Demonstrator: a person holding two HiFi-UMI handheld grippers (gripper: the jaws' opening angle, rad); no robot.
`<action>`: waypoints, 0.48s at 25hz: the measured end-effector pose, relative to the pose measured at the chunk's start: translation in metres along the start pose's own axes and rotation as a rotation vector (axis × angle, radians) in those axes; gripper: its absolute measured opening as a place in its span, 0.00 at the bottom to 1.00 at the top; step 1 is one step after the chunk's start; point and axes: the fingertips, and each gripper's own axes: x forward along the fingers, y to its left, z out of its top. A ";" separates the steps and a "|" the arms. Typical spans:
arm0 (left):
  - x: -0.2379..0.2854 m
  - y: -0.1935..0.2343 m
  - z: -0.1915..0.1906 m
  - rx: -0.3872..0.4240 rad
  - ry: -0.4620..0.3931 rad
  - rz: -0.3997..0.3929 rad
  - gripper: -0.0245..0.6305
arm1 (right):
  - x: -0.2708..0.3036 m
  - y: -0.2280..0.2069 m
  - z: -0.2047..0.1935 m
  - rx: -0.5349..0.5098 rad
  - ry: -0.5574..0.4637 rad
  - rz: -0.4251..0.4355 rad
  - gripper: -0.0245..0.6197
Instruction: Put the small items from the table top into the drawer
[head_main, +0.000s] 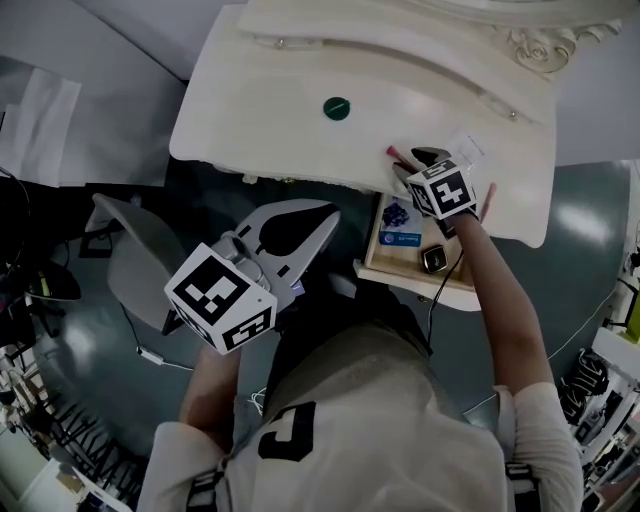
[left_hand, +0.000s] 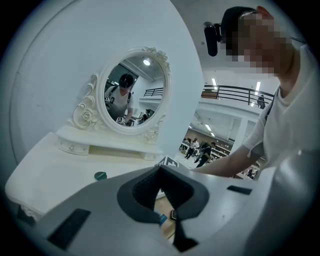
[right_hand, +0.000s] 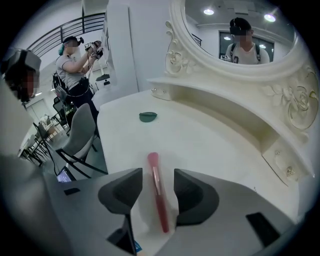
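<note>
The right gripper (right_hand: 156, 175) hangs steeply down over the right part of the white table (head_main: 260, 110), close to its front edge. Its jaws stand apart, and a red brush (right_hand: 160, 205) lies flat on the table between them, running lengthwise along the gap. Neither pad presses on it. In the head view the brush (head_main: 396, 156) shows just in front of the gripper's tips (head_main: 420, 157).

Right under that edge the drawer (head_main: 395, 262) is pulled open. In it lie a blue thing (head_main: 398, 213), a card (head_main: 402, 238) and a watch (head_main: 434, 259), near one another. The person's right forearm reaches across above the drawer.

The left gripper (head_main: 325, 215) is held off the table, in front of it and near the middle of the front edge, pointing only a little downward. Its jaws (left_hand: 160, 170) are closed together with nothing in them.

Farther left on the table, well apart from the brush, sits a small green cap (head_main: 336, 108). An oval mirror (left_hand: 132, 90) in a carved white frame stands at the back of the table. A grey chair (head_main: 140, 255) stands on the floor to the left, clear of the table.
</note>
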 end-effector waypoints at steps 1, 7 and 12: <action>0.000 0.000 0.000 -0.001 -0.001 0.002 0.12 | 0.002 0.000 -0.002 -0.005 0.007 0.002 0.36; -0.001 0.004 -0.003 -0.003 0.002 0.002 0.12 | 0.006 -0.001 -0.003 0.002 0.008 0.031 0.36; -0.002 0.002 -0.003 -0.002 0.000 -0.002 0.12 | 0.005 -0.003 -0.003 0.015 0.002 0.034 0.33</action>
